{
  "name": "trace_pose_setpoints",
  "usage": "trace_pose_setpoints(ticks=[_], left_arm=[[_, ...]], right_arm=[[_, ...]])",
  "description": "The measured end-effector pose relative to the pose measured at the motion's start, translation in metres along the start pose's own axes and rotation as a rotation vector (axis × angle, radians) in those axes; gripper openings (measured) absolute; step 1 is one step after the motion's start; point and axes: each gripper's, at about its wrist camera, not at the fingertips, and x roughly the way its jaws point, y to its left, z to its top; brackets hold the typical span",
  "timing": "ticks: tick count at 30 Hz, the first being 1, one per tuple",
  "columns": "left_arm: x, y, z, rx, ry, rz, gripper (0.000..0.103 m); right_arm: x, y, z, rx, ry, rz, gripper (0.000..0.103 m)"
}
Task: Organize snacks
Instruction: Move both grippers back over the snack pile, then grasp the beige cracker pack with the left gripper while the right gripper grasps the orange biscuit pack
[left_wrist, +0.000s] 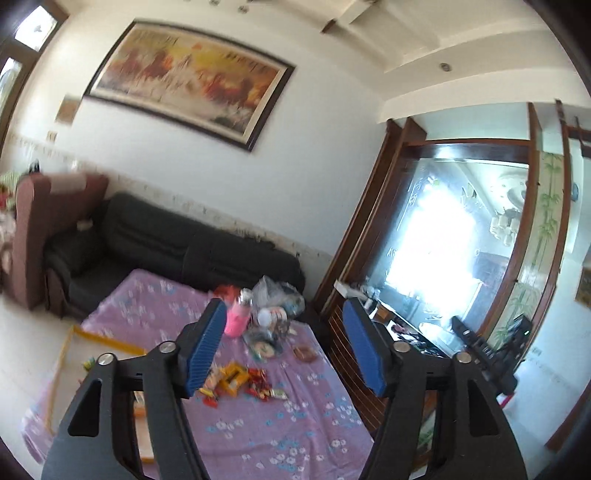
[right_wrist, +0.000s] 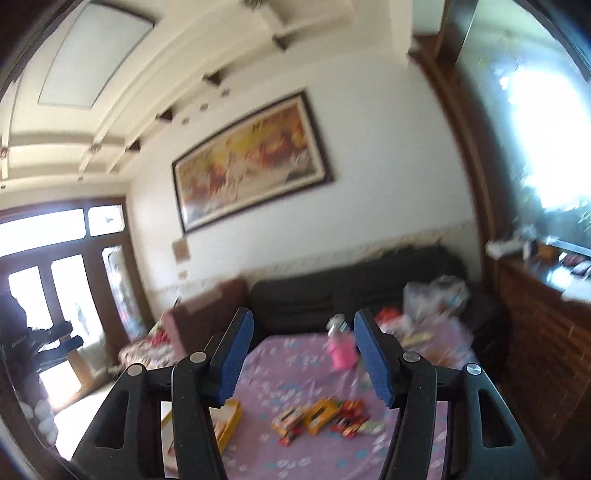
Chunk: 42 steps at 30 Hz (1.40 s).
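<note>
A heap of small snack packets (left_wrist: 240, 384), red, yellow and orange, lies on a table under a purple flowered cloth (left_wrist: 280, 432). A yellow-rimmed tray (left_wrist: 107, 343) sits at the table's left side. My left gripper (left_wrist: 284, 304) hangs well above the table, open, with nothing between its blue pads. In the blurred right wrist view the same snack packets (right_wrist: 325, 417) and yellow tray (right_wrist: 225, 421) lie below my right gripper (right_wrist: 304, 314). It is also open, holds nothing and is high over the cloth (right_wrist: 295, 369).
A pink bottle (left_wrist: 236, 321) and a clear plastic bag (left_wrist: 277, 291) of goods stand at the table's far end. Behind it is a black sofa (left_wrist: 166, 240), with a brown armchair (left_wrist: 29, 229) to the left. A dark wooden cabinet (left_wrist: 354, 347) runs along the right.
</note>
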Motion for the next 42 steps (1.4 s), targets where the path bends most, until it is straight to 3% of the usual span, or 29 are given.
trace_pose_setpoints(ticks=[4,8,11,13,14,17,19,22,26,30,35,39,42], left_arm=[[-0.036,-0.03,0.053,0.152,-0.152,0.162,0.086],[-0.056,-0.031,0.111,0.206,-0.287,0.353,0.086],[-0.053,-0.014,0.13,0.208,-0.319,0.365,0.094],[-0.041,0.004,0.127,0.189,-0.308,0.337,0.103],[-0.025,0.016,0.121,0.177,-0.266,0.303,0.103],[0.035,0.038,0.085,0.168,-0.145,0.348,0.103],[0.075,0.052,0.056,0.17,-0.078,0.33,0.103],[0.156,0.079,0.006,0.129,0.074,0.272,0.103],[0.263,0.127,-0.066,-0.02,0.307,0.17,0.103],[0.338,0.156,-0.142,-0.062,0.494,0.169,0.088],[0.383,0.172,-0.207,-0.038,0.651,0.21,0.087],[0.396,0.189,-0.216,-0.09,0.685,0.224,0.087],[0.399,0.199,-0.215,-0.103,0.68,0.236,0.087]], right_arm=[[-0.055,-0.019,0.079,-0.041,-0.107,-0.117,0.061],[-0.08,-0.036,0.137,-0.025,-0.171,-0.23,0.062],[-0.072,-0.052,0.159,-0.012,-0.165,-0.314,0.064],[-0.049,-0.066,0.152,-0.001,-0.124,-0.329,0.065],[-0.039,-0.073,0.144,0.009,-0.105,-0.329,0.066],[0.017,-0.09,0.095,0.028,0.009,-0.309,0.067],[0.062,-0.099,0.054,0.044,0.106,-0.29,0.067],[0.138,-0.099,-0.021,0.074,0.29,-0.221,0.067],[0.238,-0.088,-0.12,0.097,0.52,-0.133,0.066],[0.332,-0.068,-0.208,0.151,0.722,-0.05,0.063],[0.424,-0.035,-0.275,0.099,0.843,-0.036,0.062],[0.481,-0.023,-0.312,0.08,0.916,-0.069,0.062],[0.498,-0.015,-0.334,0.03,0.964,-0.103,0.061]])
